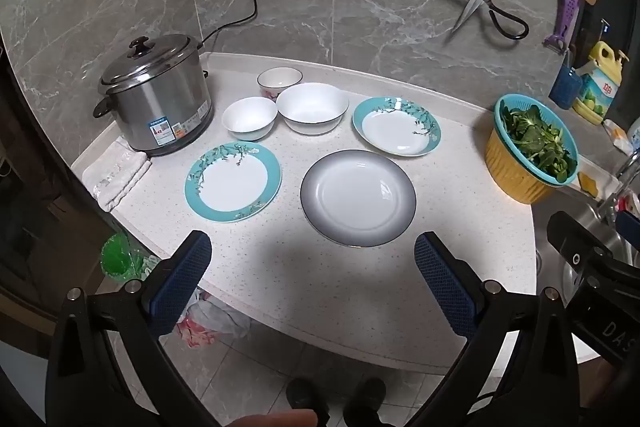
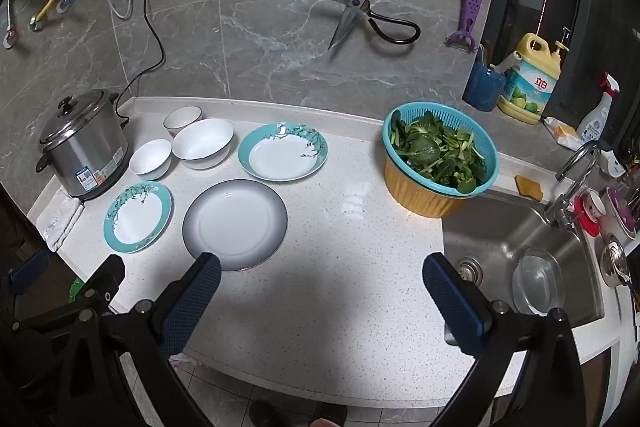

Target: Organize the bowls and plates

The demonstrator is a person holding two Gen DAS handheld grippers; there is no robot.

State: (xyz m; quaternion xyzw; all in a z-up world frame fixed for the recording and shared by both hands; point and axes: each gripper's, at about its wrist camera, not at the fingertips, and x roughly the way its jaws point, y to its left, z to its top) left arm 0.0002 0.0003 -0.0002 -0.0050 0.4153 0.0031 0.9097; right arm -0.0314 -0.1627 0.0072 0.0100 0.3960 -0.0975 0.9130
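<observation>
Left wrist view: the left claw (image 1: 312, 269) is spread wide and holds nothing, hovering above the near edge of the desk (image 1: 360, 287). The grey plate (image 1: 358, 197) lies flat straight ahead, just beyond the fingertips and a little toward the right finger. It is round, so no axis matters; any rim point will serve. The near teal plate (image 1: 233, 180) sits to its left, a second teal plate (image 1: 396, 125) farther back on the right. Behind them three bowls cluster: a small bowl (image 1: 250, 117), a big bowl (image 1: 312, 108) touching or nearly touching it, and a patterned bowl (image 1: 279, 79) at the back beside the cooker (image 1: 156, 95). All look empty, clean and upright.

Right wrist view: the right claw (image 2: 322, 277) is likewise spread and empty. The grey plate (image 2: 235, 225) lies ahead and left, its near rim just by the left fingertip; the dishes all sit left of this claw, with the colander (image 2: 440, 157) and sink (image 2: 520, 255) to the right. The left claw seems better lined up on the grey plate, though both are near.
</observation>
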